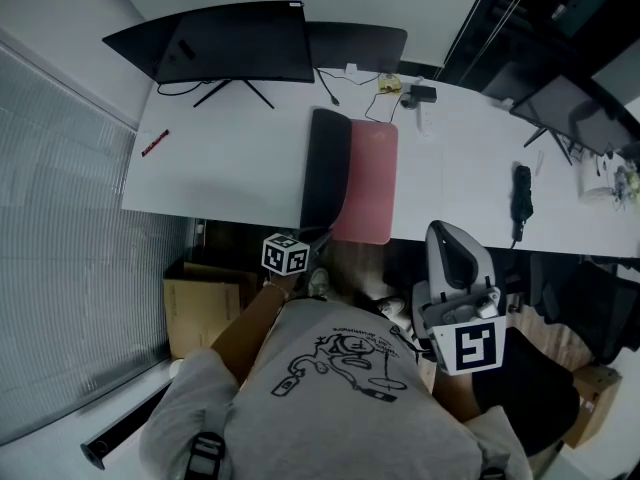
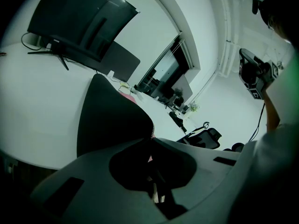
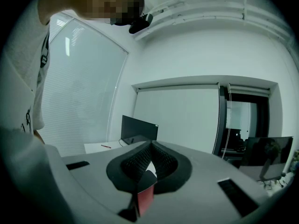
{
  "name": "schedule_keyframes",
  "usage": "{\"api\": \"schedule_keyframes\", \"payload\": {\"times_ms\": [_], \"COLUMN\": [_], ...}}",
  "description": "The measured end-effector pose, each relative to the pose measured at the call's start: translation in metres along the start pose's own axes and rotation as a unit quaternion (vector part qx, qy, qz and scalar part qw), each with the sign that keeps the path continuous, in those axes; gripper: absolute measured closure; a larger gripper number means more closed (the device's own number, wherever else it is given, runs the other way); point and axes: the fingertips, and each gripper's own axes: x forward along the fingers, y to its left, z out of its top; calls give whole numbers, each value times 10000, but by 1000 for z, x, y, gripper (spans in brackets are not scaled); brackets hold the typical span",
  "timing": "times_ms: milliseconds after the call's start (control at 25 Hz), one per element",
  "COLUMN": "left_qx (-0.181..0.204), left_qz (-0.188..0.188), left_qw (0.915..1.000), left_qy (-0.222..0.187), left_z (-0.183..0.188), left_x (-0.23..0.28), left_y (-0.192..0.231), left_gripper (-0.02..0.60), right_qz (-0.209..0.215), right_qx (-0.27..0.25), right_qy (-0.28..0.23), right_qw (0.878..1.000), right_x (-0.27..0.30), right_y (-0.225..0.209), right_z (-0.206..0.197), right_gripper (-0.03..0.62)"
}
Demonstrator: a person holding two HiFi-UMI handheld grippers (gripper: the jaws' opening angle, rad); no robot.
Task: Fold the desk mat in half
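Running front-to-back lengthwise, desk mat (image 1: 368, 183)

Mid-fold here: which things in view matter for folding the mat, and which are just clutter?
Job: desk mat, partly folded; left gripper, shut on its near edge; right gripper, shut, off the desk.
Lying about: monitor; red pen; cables; cardboard box.

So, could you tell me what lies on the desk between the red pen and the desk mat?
Nothing: in the head view the white desk is bare between the red pen and the desk mat, whose folded-over black side faces the pen.
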Motion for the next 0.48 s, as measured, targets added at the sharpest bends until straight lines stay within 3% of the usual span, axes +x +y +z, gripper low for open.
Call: {"api": "schedule_keyframes", "payload": {"times_ms": [480], "left_qx": [75], "left_qz": [-21], "left_qw": [9999], "left_qy": [103], "left_z": [0], "left_x": [6], "left_y": [-9], "left_gripper": [550], "right_qz": [38], "right_qx": [2], "right_qy": [2], "right_qw": [10000], "right_x": [-4], "right_y": [-4], "right_z": [1], "right_gripper": [588]}}
